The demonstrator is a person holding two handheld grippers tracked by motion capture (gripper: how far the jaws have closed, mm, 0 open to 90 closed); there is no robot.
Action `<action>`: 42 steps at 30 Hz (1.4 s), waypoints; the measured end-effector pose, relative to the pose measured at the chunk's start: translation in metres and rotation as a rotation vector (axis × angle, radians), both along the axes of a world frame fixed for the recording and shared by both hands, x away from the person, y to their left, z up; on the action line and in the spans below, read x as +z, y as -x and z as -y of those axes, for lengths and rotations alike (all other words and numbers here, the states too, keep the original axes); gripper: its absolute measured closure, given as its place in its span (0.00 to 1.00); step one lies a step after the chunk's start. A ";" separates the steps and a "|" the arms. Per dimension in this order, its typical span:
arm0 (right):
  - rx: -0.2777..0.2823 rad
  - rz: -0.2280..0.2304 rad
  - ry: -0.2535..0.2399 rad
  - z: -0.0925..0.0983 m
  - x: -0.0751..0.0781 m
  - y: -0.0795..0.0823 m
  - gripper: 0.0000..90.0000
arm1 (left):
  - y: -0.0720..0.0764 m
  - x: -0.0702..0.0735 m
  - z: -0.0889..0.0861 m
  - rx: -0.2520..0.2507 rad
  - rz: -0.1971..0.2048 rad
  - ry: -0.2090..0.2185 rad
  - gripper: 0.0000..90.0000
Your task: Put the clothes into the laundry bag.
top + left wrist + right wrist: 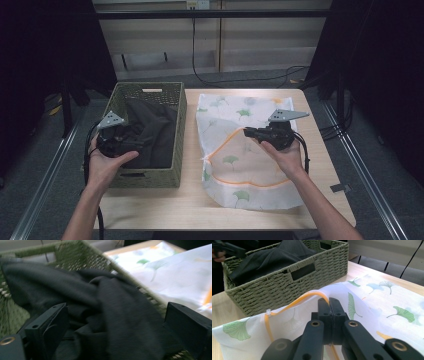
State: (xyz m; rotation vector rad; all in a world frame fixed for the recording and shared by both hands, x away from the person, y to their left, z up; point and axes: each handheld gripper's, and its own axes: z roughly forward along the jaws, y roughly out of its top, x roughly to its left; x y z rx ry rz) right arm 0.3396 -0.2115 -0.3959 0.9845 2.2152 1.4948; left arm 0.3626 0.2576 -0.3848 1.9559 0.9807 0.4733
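The left tongs [131, 142] stood open over the dark garment [150, 132] in the basket [150, 177]; the right tongs [329, 305] gripped the laundry bag's [250, 180] orange rim.

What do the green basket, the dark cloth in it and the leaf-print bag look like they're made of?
Basket: woven cord or paper rope, matte, judging by the twisted strands. Dark cloth: soft matte knit fabric, limp folds. Leaf-print bag: thin, slightly sheer white mesh or fabric, orange zip edge.

A pale wooden table [320, 200] stands on grey floor [40, 165]; black cables [235, 80] trail behind it.
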 end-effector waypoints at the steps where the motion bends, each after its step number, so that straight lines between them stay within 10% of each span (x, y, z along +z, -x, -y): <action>1: 0.002 0.000 0.002 0.000 0.000 0.000 1.00 | 0.000 0.000 0.000 0.000 0.000 0.000 0.06; 10: -0.004 -0.004 0.001 0.002 -0.002 -0.001 1.00 | -0.037 -0.015 -0.017 0.096 -0.168 -0.033 0.03; 17: -0.002 -0.008 0.006 0.001 -0.003 -0.002 1.00 | -0.061 -0.029 -0.020 0.044 -0.204 -0.117 0.00; 24: -0.007 -0.018 0.017 -0.001 -0.006 -0.003 1.00 | -0.076 -0.050 -0.016 -0.027 -0.327 -0.104 0.00; 35: 0.002 -0.021 0.026 -0.004 -0.009 -0.005 1.00 | -0.074 -0.042 0.009 -0.181 -0.357 -0.163 0.00; 39: 0.002 -0.022 0.026 -0.004 -0.009 -0.005 1.00 | -0.079 -0.059 0.011 -0.123 -0.358 -0.272 0.00; 42: -0.001 -0.023 0.024 -0.003 -0.009 -0.004 0.99 | -0.083 -0.063 0.007 -0.084 -0.397 -0.271 0.00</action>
